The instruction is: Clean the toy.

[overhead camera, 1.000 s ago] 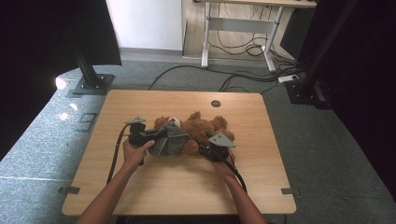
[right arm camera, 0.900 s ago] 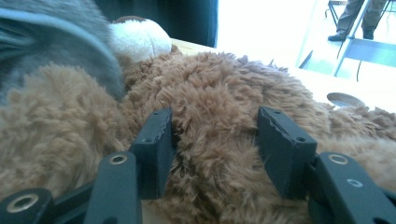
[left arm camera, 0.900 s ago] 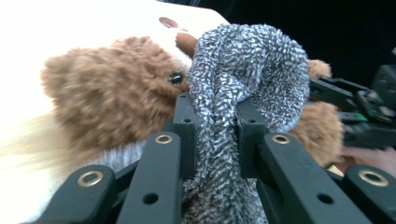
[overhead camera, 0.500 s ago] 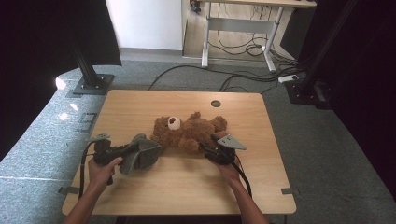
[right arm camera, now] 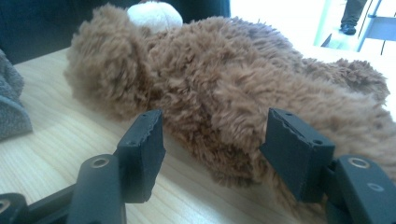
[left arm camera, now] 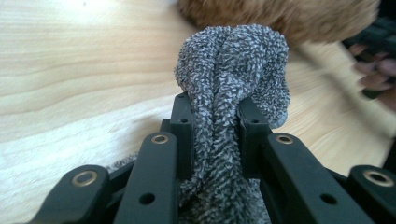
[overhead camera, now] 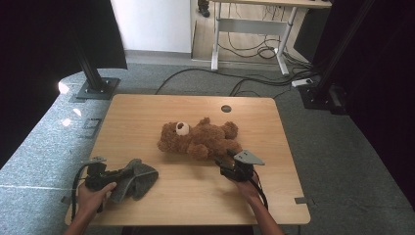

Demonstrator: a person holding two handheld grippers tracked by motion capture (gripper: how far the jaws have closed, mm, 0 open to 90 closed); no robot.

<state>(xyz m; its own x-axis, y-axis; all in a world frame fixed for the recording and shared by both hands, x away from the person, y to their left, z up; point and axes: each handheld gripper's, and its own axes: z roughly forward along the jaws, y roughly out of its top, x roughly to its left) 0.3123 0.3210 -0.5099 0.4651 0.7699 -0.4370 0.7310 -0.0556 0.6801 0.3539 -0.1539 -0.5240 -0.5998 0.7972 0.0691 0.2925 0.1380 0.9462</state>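
Observation:
A brown teddy bear (overhead camera: 200, 138) lies on its side in the middle of the wooden table (overhead camera: 147, 112). My left gripper (overhead camera: 122, 176) is at the front left corner, shut on a bunched grey cloth (overhead camera: 138, 177). In the left gripper view the cloth (left arm camera: 229, 70) is squeezed between the pads of that gripper (left arm camera: 215, 112) and bulges past them. My right gripper (overhead camera: 224, 162) sits at the bear's near side. Its jaws have just been opening. In the right gripper view they stand wide at my right gripper (right arm camera: 212, 140), with the bear's fur (right arm camera: 233, 93) between and ahead of them, pads not pressing.
A round cable hole (overhead camera: 225, 108) sits near the table's far edge. Black stand bases rest on the carpet at far left (overhead camera: 95, 88) and far right (overhead camera: 323, 95). Cables (overhead camera: 254, 83) trail across the floor behind, under a desk frame (overhead camera: 249, 29).
My left gripper has pulled the grey cloth off the bear and carried it left toward the table's front corner. My right gripper has let go of the bear and drawn back a little.

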